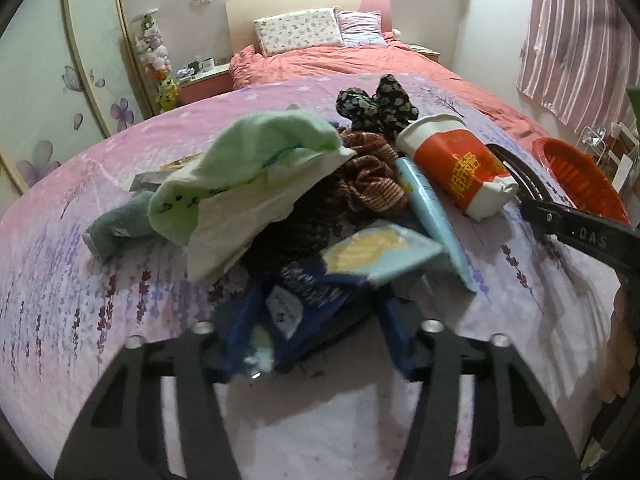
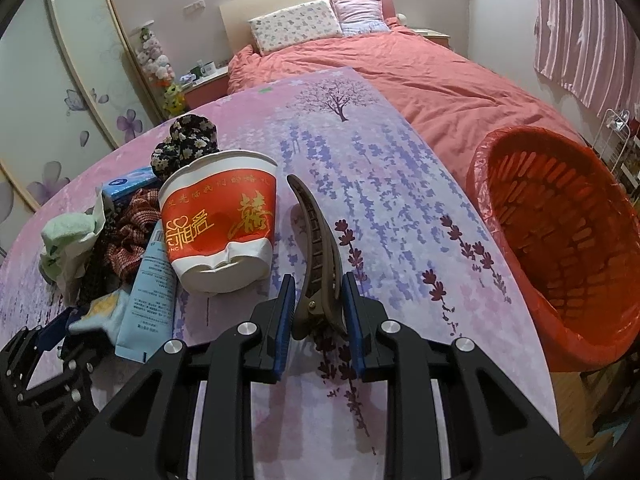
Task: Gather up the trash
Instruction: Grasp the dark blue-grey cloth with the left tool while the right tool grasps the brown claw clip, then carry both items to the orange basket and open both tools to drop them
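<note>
Brown plastic hair clip (image 2: 320, 260): lies lengthwise between the blue pads (image 2: 286, 320) of the right gripper (image 2: 318, 322), hinge end nearest the camera, long teeth running away over the lavender-print cloth (image 2: 380, 168). The pads press its flanks; the right gripper is clamped on the hair clip.

Red-and-white paper cup (image 2: 220, 220): on its side just left of the right gripper, dented at the base. Pale blue tube (image 2: 154, 280) beside it, nearer the camera.

Red basket (image 2: 560, 240): lined with a red bag, to the right of the right gripper, beyond the cloth's edge; the likely destination for trash.

Left gripper (image 1: 316, 332): jaws partly closed around a dark blue packet (image 1: 308, 300). Blur prevents telling whether the pads press it.

Risks, as judged:
- Hair clip is curved and smooth; a grip on its hinge end alone may let it pivot or slip on lifting.
- Hair clip may not be trash at all; binning it would be a sorting error.
- Left gripper sits among a green-and-white cloth (image 1: 256, 184), a light blue wrapper (image 1: 380, 252) and patterned scrunchies (image 1: 372, 184); closing could snag one along with the packet.

Obscured: packet's label is blurred; pile's lower layers are hidden under cloth; basket's contents are not visible.
</note>
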Demonstrator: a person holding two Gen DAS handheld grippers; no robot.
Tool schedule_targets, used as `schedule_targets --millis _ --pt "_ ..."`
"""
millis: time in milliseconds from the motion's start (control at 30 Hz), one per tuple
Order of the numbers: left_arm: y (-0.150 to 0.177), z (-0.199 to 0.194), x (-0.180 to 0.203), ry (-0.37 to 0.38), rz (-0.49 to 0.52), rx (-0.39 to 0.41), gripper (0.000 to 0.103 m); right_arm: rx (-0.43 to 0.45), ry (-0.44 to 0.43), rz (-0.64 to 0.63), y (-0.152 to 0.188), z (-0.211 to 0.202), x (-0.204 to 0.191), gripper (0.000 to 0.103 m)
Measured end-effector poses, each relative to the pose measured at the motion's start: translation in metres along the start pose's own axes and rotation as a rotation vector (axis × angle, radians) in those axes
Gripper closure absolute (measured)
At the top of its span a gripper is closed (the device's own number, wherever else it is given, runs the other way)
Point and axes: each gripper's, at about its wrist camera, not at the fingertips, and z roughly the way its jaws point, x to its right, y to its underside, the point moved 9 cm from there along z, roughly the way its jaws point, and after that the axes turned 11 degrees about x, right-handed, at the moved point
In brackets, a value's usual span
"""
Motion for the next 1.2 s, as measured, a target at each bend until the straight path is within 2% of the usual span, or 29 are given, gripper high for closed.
schedule_targets --millis 67,133,267,533,833,1200 --pt "0.001 -0.005 -0.002 0.008 -0.009 0.009 0.068 -0.001 -0.012 0.012 0.000 -0.001 0.001 0.079" --pt "0.000 -0.011 -0.004 0.017 -0.016 0.020 0.075 0.008 -0.013 0.018 -0.001 -0.004 0.004 0.079" --pt "-0.004 -0.019 -0.005 0.044 -0.052 0.037 0.087 0.031 -0.017 0.025 -0.005 -0.013 0.006 0.079" --pt "-0.010 -0.042 -0.003 0.052 -0.094 0.069 0.092 0.083 -0.017 0.034 -0.015 -0.030 0.015 0.079" --pt "-0.027 -0.068 0.009 0.079 -0.135 0.125 0.092 0.129 -0.019 0.045 -0.021 -0.046 0.022 0.079" --pt "-0.070 -0.102 0.062 0.164 -0.125 0.222 0.092 0.230 0.010 0.084 -0.038 -0.082 0.061 0.079"
